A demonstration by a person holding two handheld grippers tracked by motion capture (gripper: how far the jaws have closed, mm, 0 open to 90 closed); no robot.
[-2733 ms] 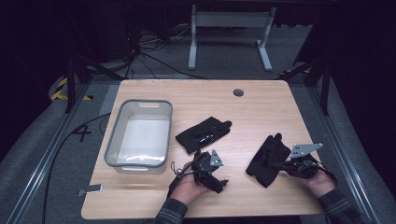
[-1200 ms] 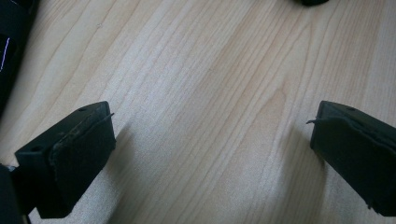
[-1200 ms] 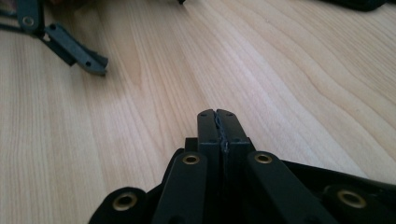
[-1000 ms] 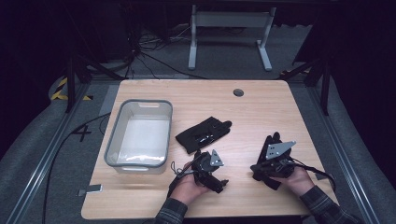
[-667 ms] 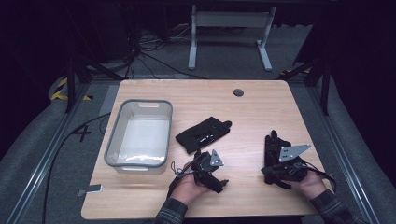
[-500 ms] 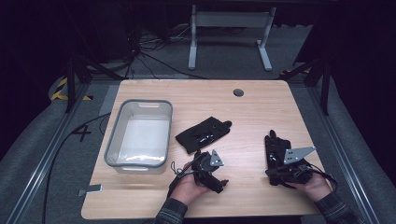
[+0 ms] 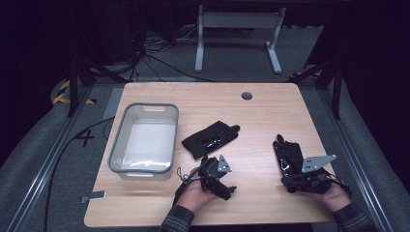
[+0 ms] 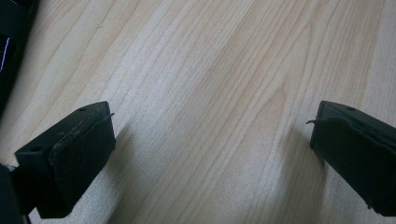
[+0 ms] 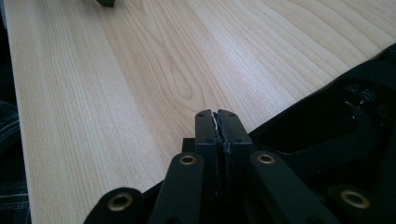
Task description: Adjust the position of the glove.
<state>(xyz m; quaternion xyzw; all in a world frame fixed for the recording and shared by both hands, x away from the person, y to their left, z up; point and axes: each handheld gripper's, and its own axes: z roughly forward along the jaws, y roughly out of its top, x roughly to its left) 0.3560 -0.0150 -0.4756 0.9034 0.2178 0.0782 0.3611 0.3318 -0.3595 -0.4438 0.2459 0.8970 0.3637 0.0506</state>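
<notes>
The right gripper (image 7: pixel 290 181), at the lower right of the high view, has its jaws together on the cuff of the black glove (image 7: pixel 287 154) lying on the desk (image 7: pixel 261 116). Left gripper (image 7: pixel 227 189) rests with jaws apart, holding nothing. Next: carry the glove toward the grey bin (image 7: pixel 145 137) at left, 1 more glove (image 7: pixel 210 138) waiting mid-desk.

Bare table (image 7: pixel 251 121) btwn glove (image 7: pixel 211 139) & far edge; bin (image 7: pixel 121 164) blocking left.
</notes>
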